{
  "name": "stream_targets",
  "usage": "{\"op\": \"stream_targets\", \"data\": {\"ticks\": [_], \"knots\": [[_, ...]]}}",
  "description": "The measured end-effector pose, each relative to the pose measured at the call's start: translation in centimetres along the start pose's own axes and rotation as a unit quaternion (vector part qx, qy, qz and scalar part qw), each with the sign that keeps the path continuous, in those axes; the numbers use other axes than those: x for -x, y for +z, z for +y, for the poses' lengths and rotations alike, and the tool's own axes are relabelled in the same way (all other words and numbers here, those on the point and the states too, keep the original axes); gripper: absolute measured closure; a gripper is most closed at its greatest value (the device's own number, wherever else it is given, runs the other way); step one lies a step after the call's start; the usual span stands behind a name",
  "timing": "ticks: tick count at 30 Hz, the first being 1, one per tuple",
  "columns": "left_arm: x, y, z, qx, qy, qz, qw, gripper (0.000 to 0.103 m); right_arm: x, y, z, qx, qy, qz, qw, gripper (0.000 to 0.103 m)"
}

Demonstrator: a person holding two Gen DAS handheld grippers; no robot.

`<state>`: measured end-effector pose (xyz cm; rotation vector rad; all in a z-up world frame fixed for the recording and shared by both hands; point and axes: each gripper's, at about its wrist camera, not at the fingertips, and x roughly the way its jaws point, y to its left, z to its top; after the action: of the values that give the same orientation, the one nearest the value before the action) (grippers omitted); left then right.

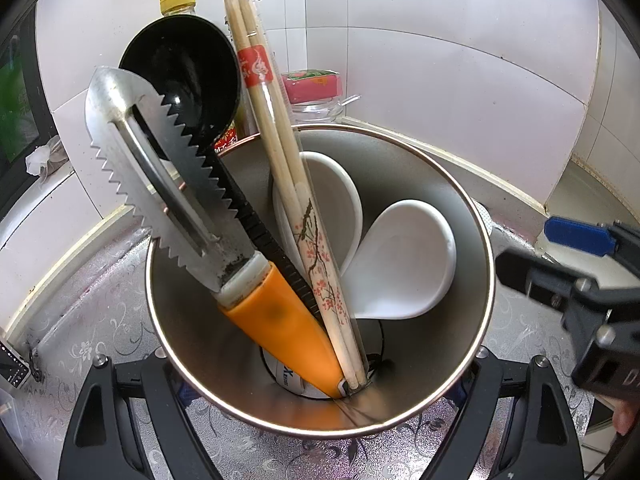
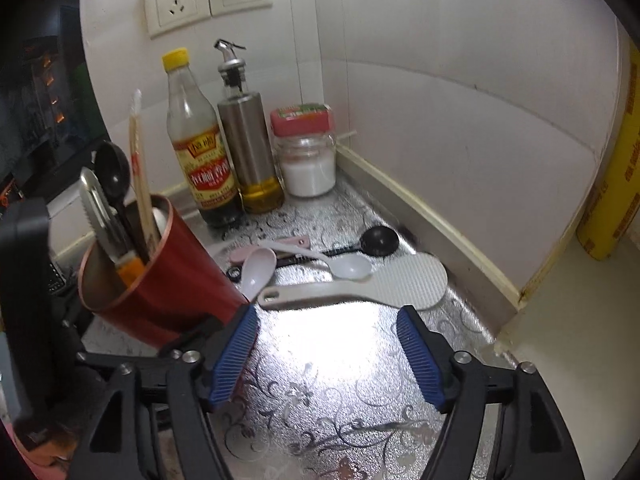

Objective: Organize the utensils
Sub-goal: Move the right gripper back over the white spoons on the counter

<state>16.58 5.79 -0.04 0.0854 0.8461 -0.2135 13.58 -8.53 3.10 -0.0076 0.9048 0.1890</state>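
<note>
The red cup [image 2: 160, 276], steel-lined and tapering to a narrow base, stood at the left of the foil-patterned counter [image 2: 320, 380]. It held a serrated steel peeler [image 1: 160, 184] with an orange handle, a black plastic ladle [image 1: 188, 76], wrapped bamboo chopsticks [image 1: 280, 160] and two glossy white ceramic spoons [image 1: 400, 260], all leaning against its wall. The left gripper [image 1: 320, 432] had its arms on either side of the cup's base; its pads were hidden behind the cup, and its jaws were drawn as far in as they went, clamped on the cup.

To the right of the cup, loose utensils lay in a cluster: a pale pink spoon [image 2: 258, 270], a small white spoon [image 2: 348, 266], a black ladle [image 2: 378, 242] flat on the counter, and a flat white rice paddle [image 2: 360, 288] with a dimpled blade and a slotted handle end. The right gripper [image 2: 326, 356] hovered near this cluster with its ribbed blue pads [image 2: 234, 360] spread wide apart and nothing between them; the paddle lay just beyond the fingertips.

Behind stood a glass vinegar bottle [image 2: 196, 148], a steel oil dispenser [image 2: 248, 148] and a salt jar [image 2: 306, 152]. Bare counter remained under the right gripper; the tiled wall [image 2: 460, 140] closed the right side.
</note>
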Motion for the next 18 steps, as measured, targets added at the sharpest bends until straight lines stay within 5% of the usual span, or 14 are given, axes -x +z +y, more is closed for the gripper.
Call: {"op": "stream_targets", "data": {"ticks": [10, 18], "knots": [[0.0, 0.0, 0.1, 0.0, 0.0, 0.0, 1.0, 0.014, -0.5, -0.5, -0.7, -0.016, -0.003, 0.0, 1.0, 0.0], [0.0, 0.0, 0.2, -0.001, 0.001, 0.0, 1.0, 0.014, -0.6, -0.7, -1.1, -0.028, -0.005, -0.001, 1.0, 0.0]]}}
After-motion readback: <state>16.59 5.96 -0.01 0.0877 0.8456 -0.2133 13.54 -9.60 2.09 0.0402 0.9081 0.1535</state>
